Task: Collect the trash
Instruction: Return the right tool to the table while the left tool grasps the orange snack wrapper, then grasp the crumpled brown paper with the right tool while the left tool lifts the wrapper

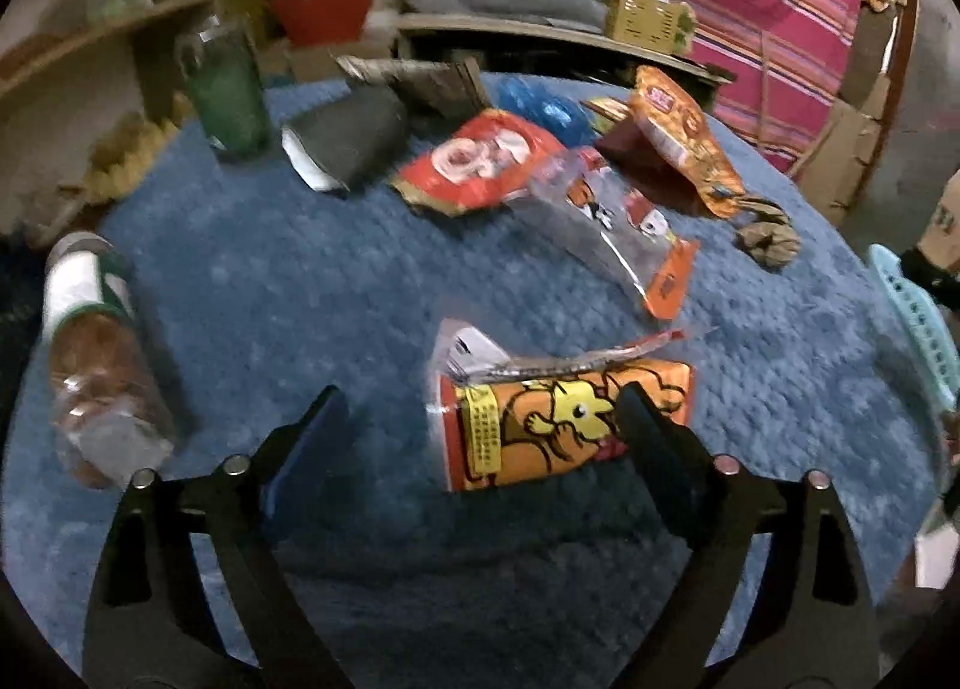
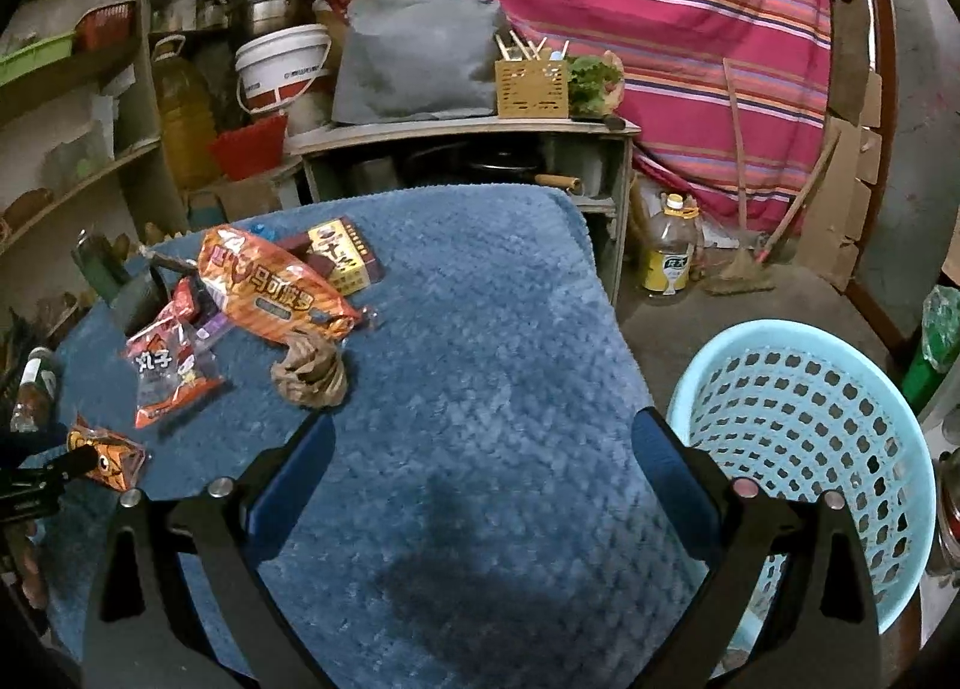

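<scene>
My left gripper (image 1: 480, 422) hangs open low over the blue cloth (image 1: 288, 293). An orange snack wrapper with a yellow cartoon (image 1: 558, 419) lies between its jaws. The right finger overlaps the wrapper's edge; the left finger stands well apart from it. Further back lie a red wrapper (image 1: 480, 161), a clear wrapper with an orange end (image 1: 612, 227), an orange bag (image 1: 684, 143) and a crumpled brown paper (image 1: 768, 236). My right gripper (image 2: 483, 449) is open over bare cloth, holding nothing. A light-blue basket (image 2: 774, 327) stands just to its right.
A plastic bottle (image 1: 96, 365) lies at the cloth's left edge, with a green bottle (image 1: 225, 89) and a grey cup (image 1: 348, 143) at the back left. Shelves, a white bucket (image 2: 282, 65) and a low cabinet (image 2: 468, 149) crowd the background. The table edge drops to the floor beside the basket.
</scene>
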Tool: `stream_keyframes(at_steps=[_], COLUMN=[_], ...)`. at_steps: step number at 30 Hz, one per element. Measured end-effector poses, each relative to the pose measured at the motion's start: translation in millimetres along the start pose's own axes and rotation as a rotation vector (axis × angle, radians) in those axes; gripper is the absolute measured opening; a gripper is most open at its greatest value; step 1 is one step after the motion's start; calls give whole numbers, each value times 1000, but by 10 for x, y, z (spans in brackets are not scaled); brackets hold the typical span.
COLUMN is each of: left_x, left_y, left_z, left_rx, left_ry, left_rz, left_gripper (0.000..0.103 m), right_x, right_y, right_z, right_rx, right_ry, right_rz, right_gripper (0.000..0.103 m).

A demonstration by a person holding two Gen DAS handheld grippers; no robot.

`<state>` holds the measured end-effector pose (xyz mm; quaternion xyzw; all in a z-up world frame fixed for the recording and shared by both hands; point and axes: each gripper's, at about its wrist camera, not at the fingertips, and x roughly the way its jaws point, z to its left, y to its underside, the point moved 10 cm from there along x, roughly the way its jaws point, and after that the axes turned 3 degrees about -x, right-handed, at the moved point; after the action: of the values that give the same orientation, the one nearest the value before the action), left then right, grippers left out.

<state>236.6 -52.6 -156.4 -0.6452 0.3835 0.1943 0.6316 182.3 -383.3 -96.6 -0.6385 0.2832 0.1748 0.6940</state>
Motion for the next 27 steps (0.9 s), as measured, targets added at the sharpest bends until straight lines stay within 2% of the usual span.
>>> stream_keyframes(at_steps=[4,9,15,17,20,25,27], left_x=[-30,-71,-98,-154,-200,-333,-329], left_y=[1,16,-11,15,93,184,188], left_z=[-82,-244,-240,-342,-468,-659,-699], left_rx=[-20,90,65,111,201,251,250], left_ry=[95,33,79,89,58,138,140], left_rz=[6,-30,-27,-41,-54,-58,-61], left_gripper=[59,58,56,55,55,27,27], right_x=[11,-1,-20,-35,-49,-88,-92], right_y=[17,21,21,13,0,-24,-10], right_z=[25,15,-1,6,5,33,46], right_rx=[-24,-27,-21,-27,-28,-46,-58], right_ry=[13,17,15,19,21,27,30], right_rz=[6,6,5,2,1,-8,-7], right_gripper=[97,97,97,97,97,97,97])
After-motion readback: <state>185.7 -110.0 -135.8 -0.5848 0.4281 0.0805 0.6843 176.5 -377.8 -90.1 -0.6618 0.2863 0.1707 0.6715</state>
